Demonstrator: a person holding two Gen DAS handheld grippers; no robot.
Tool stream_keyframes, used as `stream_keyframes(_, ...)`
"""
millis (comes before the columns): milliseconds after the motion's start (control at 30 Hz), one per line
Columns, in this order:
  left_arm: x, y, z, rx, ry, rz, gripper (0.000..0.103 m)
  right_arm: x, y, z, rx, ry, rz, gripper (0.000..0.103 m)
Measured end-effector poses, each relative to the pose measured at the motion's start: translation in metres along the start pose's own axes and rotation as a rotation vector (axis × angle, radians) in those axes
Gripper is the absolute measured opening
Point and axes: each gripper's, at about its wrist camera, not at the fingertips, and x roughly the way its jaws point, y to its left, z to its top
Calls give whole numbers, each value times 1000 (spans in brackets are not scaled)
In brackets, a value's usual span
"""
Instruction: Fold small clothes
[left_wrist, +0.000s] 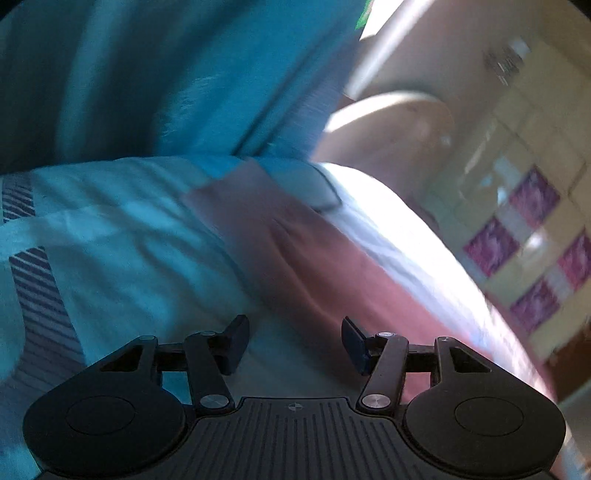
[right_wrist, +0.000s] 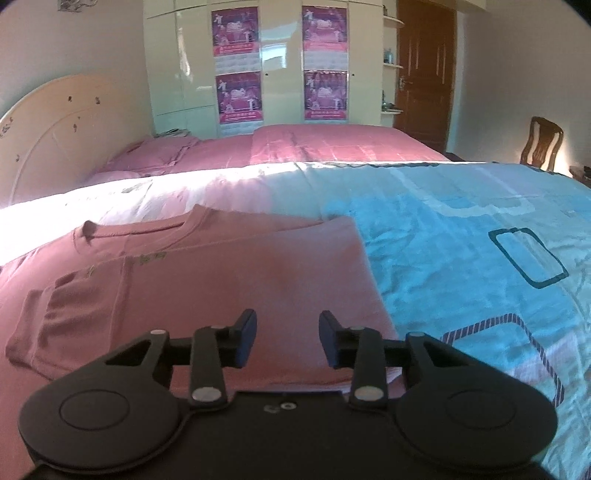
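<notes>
A small pink t-shirt (right_wrist: 207, 280) lies flat on the light blue bedsheet (right_wrist: 461, 266), collar toward the headboard, with one side folded over and a sleeve lying at the left. My right gripper (right_wrist: 288, 341) is open and empty, just above the shirt's near hem. In the blurred left wrist view the pink shirt (left_wrist: 306, 266) runs diagonally across the blue sheet (left_wrist: 122, 243). My left gripper (left_wrist: 295, 345) is open and empty, low over the sheet beside the shirt's edge.
A pink bedspread and pillows (right_wrist: 295, 147) cover the far half of the bed. A cream headboard (right_wrist: 55, 125) stands at the left. A wardrobe with pink posters (right_wrist: 280, 62), a brown door (right_wrist: 424, 74) and a wooden chair (right_wrist: 543, 144) stand behind. Teal cloth (left_wrist: 184, 74) hangs near the left gripper.
</notes>
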Motion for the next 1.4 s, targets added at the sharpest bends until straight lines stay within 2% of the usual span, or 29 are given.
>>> stream_keyframes(167,41,27,20,-122,-34,-41,55,3,-5,7,32,2,-35,36)
stream_keyframes(300,58,32,34,-185,-55,-24,51,3,-6,12,37,11,-54,36)
stream_keyframes(400,69,34,39,-220,-67,0,35,0,-5,13,39,13,-59,36)
stream_keyframes(433,71,35,40,-224,-70,15,21,0,-5,13,38,12,-65,36)
stream_keyframes(467,72,38,40,-222,-68,20,13,1,-5,14,38,16,-71,36)
stream_keyframes(533,75,35,42,-206,-75,13,11,4,-8,14,49,29,-78,36)
stream_keyframes(600,67,19,43,-116,-96,3,11,6,-12,15,64,38,-82,36)
stream_keyframes(700,55,-13,40,-4,-102,-55,10,6,-12,13,54,31,-78,36)
stream_keyframes(800,49,-59,31,110,-78,-130,10,4,-10,12,36,21,-66,36)
stream_keyframes(900,43,-115,7,208,-31,-236,10,-2,-8,12,16,0,-44,36)
stream_keyframes(967,36,-156,-17,274,3,-301,11,-5,-7,14,0,-11,-26,36)
stream_keyframes(1067,28,-218,-59,384,53,-357,11,-7,-8,17,-1,-20,4,37)
stream_keyframes(1233,20,-318,-140,657,105,-347,11,-10,-9,17,17,-15,70,37)
stream_keyframes(1267,18,-338,-157,722,110,-362,6,-12,-9,16,17,-15,79,37)
stream_keyframes(1300,16,-354,-172,775,109,-373,6,-13,-9,16,15,-16,86,37)
stream_keyframes(1400,9,-395,-207,867,135,-412,6,-17,-12,15,16,-9,113,37)
